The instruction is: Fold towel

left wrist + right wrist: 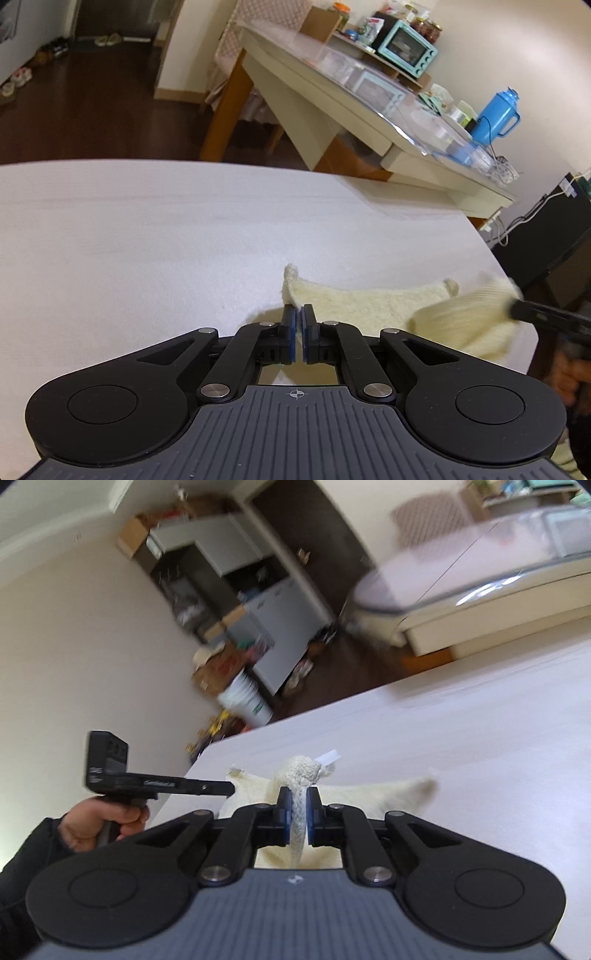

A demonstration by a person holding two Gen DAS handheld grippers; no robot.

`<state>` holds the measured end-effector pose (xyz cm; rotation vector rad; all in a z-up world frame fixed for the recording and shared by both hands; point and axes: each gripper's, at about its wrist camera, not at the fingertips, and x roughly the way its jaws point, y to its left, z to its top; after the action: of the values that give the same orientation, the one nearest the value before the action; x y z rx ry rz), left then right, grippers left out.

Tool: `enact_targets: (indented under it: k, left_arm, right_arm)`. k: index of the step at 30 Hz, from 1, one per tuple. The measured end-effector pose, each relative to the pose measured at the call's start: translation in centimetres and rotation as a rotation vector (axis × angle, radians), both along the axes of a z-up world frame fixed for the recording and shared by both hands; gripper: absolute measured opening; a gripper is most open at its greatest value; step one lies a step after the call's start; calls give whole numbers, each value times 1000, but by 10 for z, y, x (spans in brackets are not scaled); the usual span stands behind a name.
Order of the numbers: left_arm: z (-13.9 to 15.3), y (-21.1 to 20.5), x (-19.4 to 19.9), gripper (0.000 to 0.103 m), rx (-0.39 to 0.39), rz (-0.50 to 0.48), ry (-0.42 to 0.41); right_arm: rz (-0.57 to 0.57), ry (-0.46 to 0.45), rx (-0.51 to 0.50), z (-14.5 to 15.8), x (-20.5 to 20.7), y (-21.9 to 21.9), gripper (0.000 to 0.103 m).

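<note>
Cream terry fills both my grips: the left gripper (pixel 298 314) is pinched on a corner of the towel (pixel 354 299), the right gripper (pixel 298 797) clamped on a bunched edge, lifting it, I judge, for a fold; beyond, cloth trails across the white table (pixel 147 229).

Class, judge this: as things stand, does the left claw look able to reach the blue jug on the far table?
Probably not: the left claw is shut on the towel, and open floor separates it from the blue jug.
</note>
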<state>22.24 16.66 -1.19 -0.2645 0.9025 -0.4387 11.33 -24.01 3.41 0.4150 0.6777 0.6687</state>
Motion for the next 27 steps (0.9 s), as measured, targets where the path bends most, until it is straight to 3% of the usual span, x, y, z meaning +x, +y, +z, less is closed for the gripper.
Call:
enact_targets:
  k: [3, 7, 9, 13, 18, 25, 27]
  left_arm:
    - [1, -6, 3, 3, 41, -5, -14]
    - [-2, -10, 4, 3, 65, -9, -18]
    - [-3, -11, 3, 3, 76, -7, -22]
    - [-6, -10, 1, 3, 95, 0, -21]
    - [-7, -10, 0, 3, 101, 0, -22]
    - [-9, -12, -2, 3, 116, -3, -19]
    - [-8, -12, -4, 3, 109, -2, -18]
  right_arm:
    - [-36, 2, -4, 0, -32, -19, 9]
    - [-45, 83, 13, -12, -66, -31, 9]
    - [-46, 101, -25, -19, -78, -33, 9]
    - [-75, 107, -35, -22, -88, -43, 9]
    - [-125, 60, -48, -3, -105, -61, 9]
    - [-159, 150, -86, -9, -123, -73, 7]
    - [-182, 158, -90, -12, -123, -75, 11]
